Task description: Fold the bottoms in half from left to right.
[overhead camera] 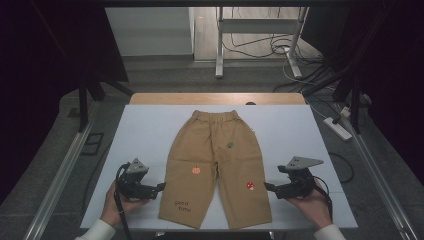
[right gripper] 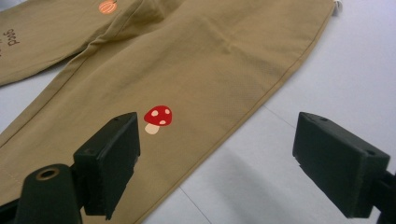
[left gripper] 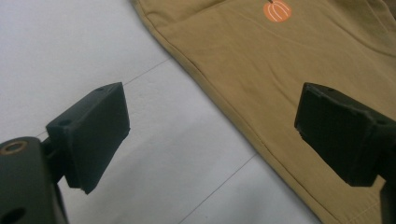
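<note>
Tan trousers (overhead camera: 217, 165): flat on white table (overhead camera: 145, 135). Left gripper (overhead camera: 161, 187): jaws apart, empty, beside trousers' left leg. Right gripper (overhead camera: 267, 187): jaws apart, empty, beside right leg.

The desk (overhead camera: 140, 130) has a pale white top with a wooden edge (overhead camera: 217, 98) at the far side. Behind it, the grey floor (overhead camera: 200, 80) carries a white metal frame (overhead camera: 260, 30) and many black cables (overhead camera: 300, 55). A white power strip (overhead camera: 338, 128) lies at the right. Both sides are dark.
</note>
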### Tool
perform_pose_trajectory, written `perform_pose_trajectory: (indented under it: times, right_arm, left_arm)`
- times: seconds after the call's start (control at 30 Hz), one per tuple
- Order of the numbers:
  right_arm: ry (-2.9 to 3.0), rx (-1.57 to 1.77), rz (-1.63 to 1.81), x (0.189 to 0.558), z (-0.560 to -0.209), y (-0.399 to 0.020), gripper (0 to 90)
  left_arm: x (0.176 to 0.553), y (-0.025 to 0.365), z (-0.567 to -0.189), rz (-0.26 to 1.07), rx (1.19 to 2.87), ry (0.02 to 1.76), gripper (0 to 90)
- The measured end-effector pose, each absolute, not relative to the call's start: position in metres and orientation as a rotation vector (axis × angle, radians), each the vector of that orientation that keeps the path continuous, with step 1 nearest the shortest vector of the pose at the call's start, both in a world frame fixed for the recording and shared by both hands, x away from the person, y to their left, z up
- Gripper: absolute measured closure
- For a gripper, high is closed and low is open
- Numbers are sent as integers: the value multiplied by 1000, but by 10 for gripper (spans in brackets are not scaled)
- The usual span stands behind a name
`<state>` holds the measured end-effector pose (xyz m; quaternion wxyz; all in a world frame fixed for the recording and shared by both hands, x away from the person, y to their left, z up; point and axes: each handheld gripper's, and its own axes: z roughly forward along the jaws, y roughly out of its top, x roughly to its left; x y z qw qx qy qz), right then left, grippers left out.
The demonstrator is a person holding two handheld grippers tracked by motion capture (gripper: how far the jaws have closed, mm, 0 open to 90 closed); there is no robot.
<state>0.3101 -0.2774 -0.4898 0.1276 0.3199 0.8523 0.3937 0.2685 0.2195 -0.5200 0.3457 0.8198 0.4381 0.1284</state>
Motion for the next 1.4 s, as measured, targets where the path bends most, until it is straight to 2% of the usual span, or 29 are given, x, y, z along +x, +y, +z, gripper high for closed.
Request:
perform_pose_trajectory:
  times: [1.4]
  right_arm:
    - [2562, 811, 1140, 312, -492, -221, 154]
  left_arm:
    - [272, 222, -521, 342, 2094, 1139, 105]
